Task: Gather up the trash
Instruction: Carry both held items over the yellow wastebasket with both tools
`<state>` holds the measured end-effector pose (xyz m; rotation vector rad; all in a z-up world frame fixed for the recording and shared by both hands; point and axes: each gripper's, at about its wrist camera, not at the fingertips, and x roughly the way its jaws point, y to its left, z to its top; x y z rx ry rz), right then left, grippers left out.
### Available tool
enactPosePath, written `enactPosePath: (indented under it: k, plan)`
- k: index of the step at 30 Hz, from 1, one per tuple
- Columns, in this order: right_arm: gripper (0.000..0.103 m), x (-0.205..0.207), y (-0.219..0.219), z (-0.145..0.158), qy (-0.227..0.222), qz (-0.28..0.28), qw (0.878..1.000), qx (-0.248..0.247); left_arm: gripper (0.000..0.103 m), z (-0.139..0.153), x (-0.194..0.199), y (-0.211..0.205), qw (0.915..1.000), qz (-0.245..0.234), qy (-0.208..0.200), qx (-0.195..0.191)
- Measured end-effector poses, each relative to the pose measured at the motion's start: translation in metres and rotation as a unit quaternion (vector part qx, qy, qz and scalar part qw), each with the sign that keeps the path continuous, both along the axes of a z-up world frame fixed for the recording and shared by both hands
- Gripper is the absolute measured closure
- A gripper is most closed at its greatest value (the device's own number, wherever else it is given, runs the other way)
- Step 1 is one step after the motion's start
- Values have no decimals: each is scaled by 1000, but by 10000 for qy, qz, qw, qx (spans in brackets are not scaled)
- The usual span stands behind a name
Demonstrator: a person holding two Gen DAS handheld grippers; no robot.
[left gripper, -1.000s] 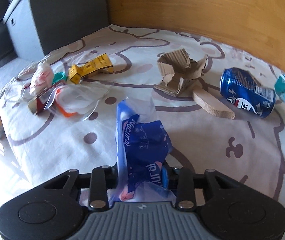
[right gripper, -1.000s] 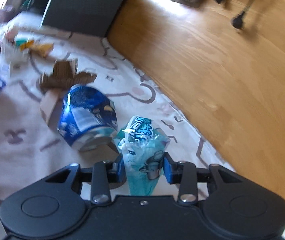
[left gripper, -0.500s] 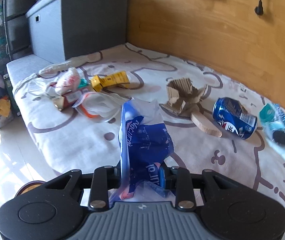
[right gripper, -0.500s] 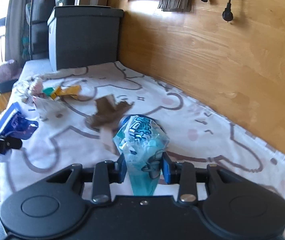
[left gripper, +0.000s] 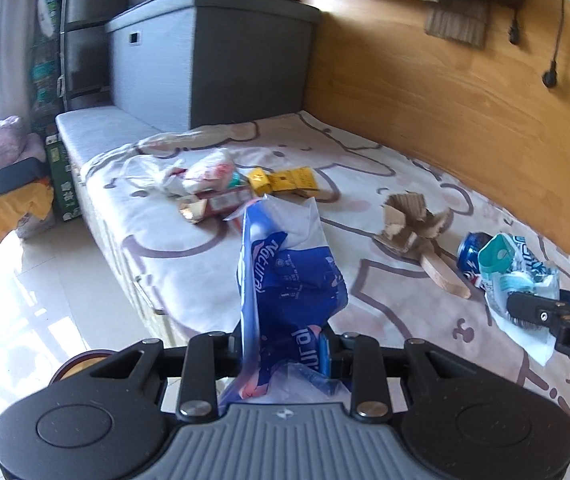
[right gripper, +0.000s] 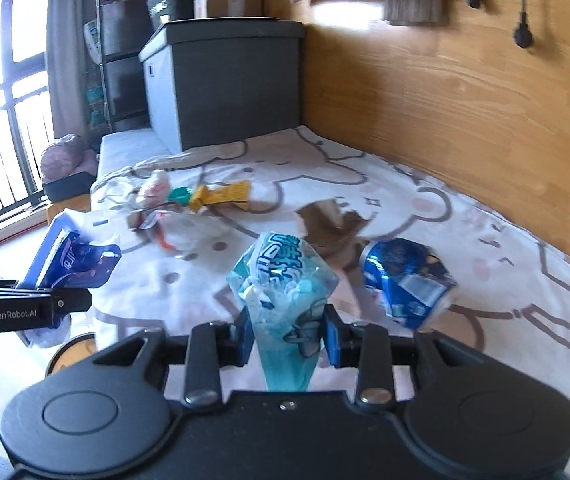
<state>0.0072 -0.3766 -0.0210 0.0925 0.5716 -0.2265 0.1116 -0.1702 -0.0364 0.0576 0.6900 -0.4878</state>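
My left gripper [left gripper: 285,350] is shut on a crumpled blue and white plastic wrapper [left gripper: 285,280], which stands up between the pads above the bed's near edge. A teal and white snack wrapper [right gripper: 285,280] is pinched in my right gripper [right gripper: 289,336], held above the patterned bedsheet [right gripper: 485,264]. Each gripper shows in the other's view: the right one [left gripper: 521,312] with its teal wrapper [left gripper: 517,264], the left one [right gripper: 81,300] with its blue wrapper [right gripper: 73,260]. On the sheet lie a dented blue can [right gripper: 405,280], torn cardboard [left gripper: 413,220], a wooden piece [left gripper: 445,276] and a yellow box [left gripper: 285,180].
A heap of clear bags and wrappers [left gripper: 205,176] lies at the bed's far left end. A grey storage box [left gripper: 213,56] stands behind it, against the wooden wall [left gripper: 445,100]. On the tiled floor below the bed edge sits a round brownish rim [left gripper: 81,360].
Both grippers have drawn back and risen from the sheet, each still holding its wrapper. The views now take in the floor, the storage box and more of the wall.
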Motion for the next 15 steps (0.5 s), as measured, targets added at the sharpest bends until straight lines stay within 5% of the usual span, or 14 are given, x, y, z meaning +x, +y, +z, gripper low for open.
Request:
enactPosePath:
  k: [15]
  plan:
    - [68, 50, 86, -11, 113, 717, 9973, 113, 70, -17, 13, 97, 9959, 860, 270, -101]
